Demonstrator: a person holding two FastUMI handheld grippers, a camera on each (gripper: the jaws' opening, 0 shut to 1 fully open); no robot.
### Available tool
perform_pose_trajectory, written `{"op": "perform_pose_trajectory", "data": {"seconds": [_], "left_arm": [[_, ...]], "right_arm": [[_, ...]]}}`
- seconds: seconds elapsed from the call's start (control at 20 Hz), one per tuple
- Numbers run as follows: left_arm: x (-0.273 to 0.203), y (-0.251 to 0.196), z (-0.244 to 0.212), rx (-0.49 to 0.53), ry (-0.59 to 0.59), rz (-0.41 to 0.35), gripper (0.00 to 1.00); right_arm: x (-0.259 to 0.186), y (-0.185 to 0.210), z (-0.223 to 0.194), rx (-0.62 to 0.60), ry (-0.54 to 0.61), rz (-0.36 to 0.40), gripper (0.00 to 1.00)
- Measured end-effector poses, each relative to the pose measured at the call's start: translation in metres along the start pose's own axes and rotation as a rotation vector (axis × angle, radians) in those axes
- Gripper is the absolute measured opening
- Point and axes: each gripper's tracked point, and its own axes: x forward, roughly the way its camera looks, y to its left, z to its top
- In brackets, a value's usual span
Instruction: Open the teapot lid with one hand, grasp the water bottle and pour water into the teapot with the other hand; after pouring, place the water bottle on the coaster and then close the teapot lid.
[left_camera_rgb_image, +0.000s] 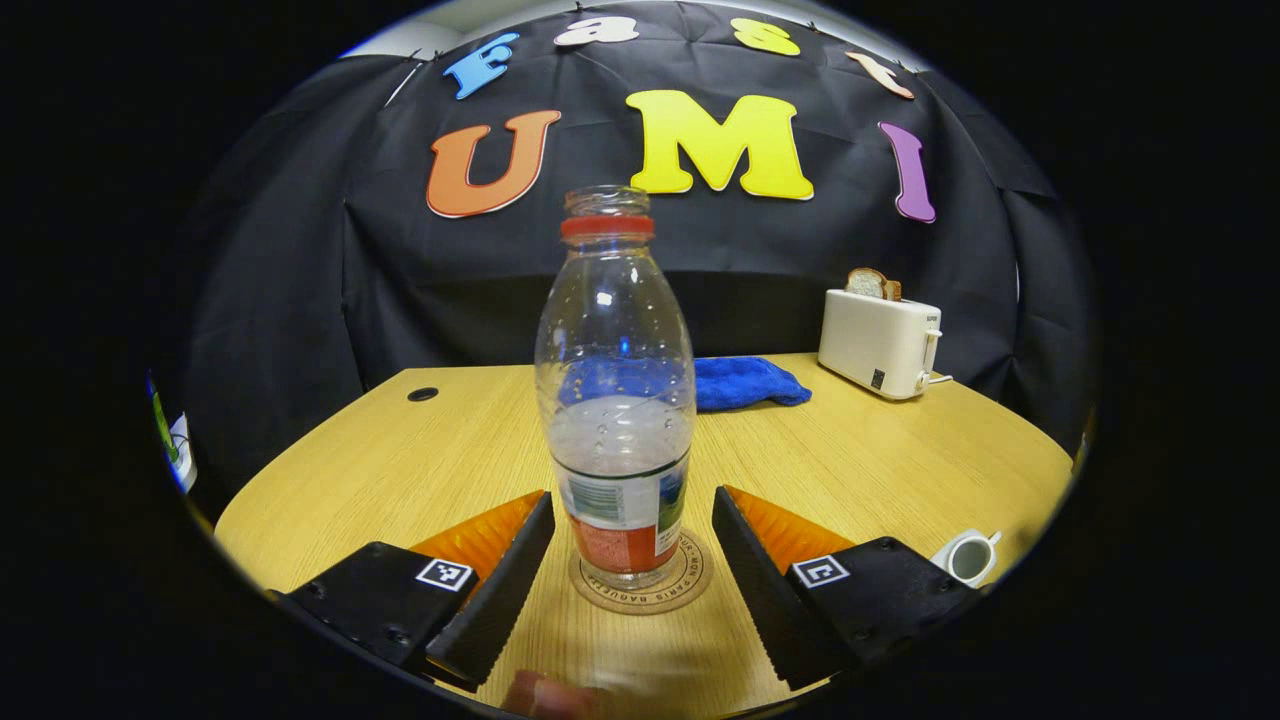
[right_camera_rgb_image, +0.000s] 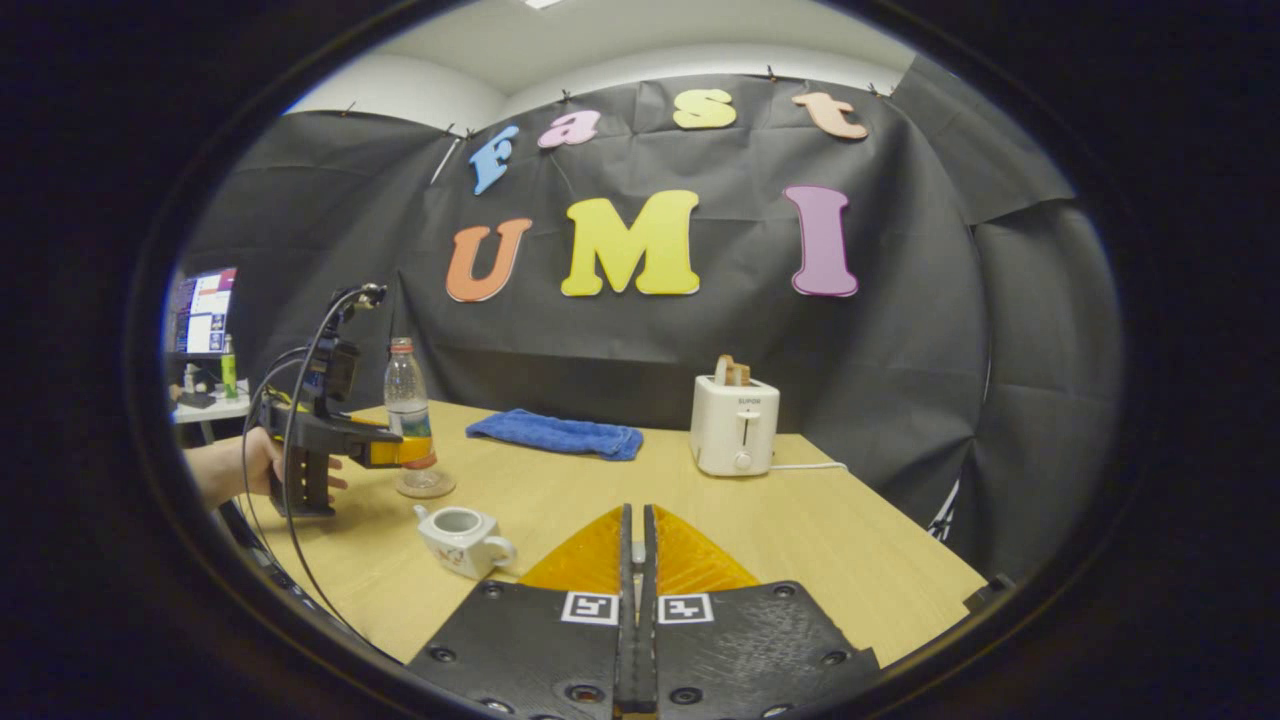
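Note:
A clear water bottle (left_camera_rgb_image: 615, 400) with a red neck ring and no cap stands upright on the round coaster (left_camera_rgb_image: 690, 582), a little water in it. My left gripper (left_camera_rgb_image: 632, 495) is open, its fingers on either side of the bottle's base and apart from it. The white teapot (left_camera_rgb_image: 968, 556) sits lidless to the right. In the right gripper view the bottle (right_camera_rgb_image: 408, 400), coaster (right_camera_rgb_image: 425, 488) and open teapot (right_camera_rgb_image: 460, 540) are at the left, with a hand (right_camera_rgb_image: 225, 470) holding the left gripper (right_camera_rgb_image: 385, 450). My right gripper (right_camera_rgb_image: 637, 512) is shut; a small pale bit of the lid shows between its fingers.
A white toaster (right_camera_rgb_image: 735, 425) with bread in it stands at the back right of the wooden table (right_camera_rgb_image: 800, 530). A blue cloth (right_camera_rgb_image: 560, 435) lies at the back middle. A side desk with a monitor (right_camera_rgb_image: 200, 310) is beyond the table's left edge.

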Motion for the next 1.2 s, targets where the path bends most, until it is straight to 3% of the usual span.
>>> {"op": "perform_pose_trajectory", "data": {"seconds": [0.3,0.65,1.0,1.2], "left_arm": [[-0.054,0.010,-0.015,-0.031,-0.001,0.012,1.00],[-0.128,0.038,0.010,-0.056,-0.154,0.105,1.00],[-0.171,0.066,0.030,-0.049,-0.258,0.201,0.99],[-0.177,0.067,0.031,-0.048,-0.275,0.218,0.99]], "right_arm": [[0.018,0.041,0.008,0.023,0.002,0.091,0.00],[0.054,0.111,0.015,0.070,-0.001,0.273,0.00],[0.083,0.147,-0.006,0.045,0.020,0.339,0.00],[0.089,0.160,-0.014,0.025,0.027,0.361,0.00]]}}
